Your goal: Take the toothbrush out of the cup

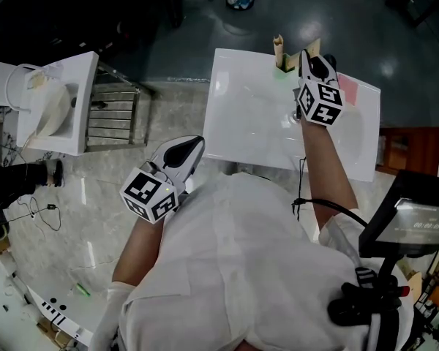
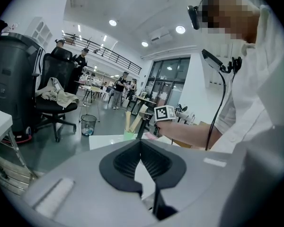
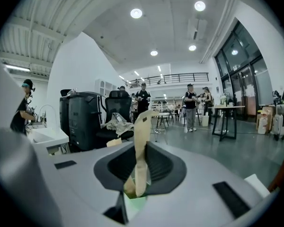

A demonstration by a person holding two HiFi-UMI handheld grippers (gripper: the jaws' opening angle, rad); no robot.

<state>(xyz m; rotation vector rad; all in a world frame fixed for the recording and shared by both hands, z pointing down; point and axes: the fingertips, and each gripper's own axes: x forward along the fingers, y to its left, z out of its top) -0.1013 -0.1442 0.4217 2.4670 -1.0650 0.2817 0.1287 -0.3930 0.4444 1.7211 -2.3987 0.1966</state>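
At the table's point(image 1: 263, 123) far edge, the right gripper point(image 3: 141, 161) pinches a toothbrush point(image 3: 141, 136) above the cup point(image 3: 135, 203). The left gripper point(image 2: 141, 151), off the near left corner, is closed and empty.

Round ceiling lights point(image 3: 136, 13) brighten both fisheye gripper views, dark at the corners; glare whitens the table point(image 1: 249, 123).

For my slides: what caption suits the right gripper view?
Right gripper shut on the tan toothbrush, just above the green cup.

Cup point(image 1: 284, 72) at far edge of table point(image 1: 249, 119)
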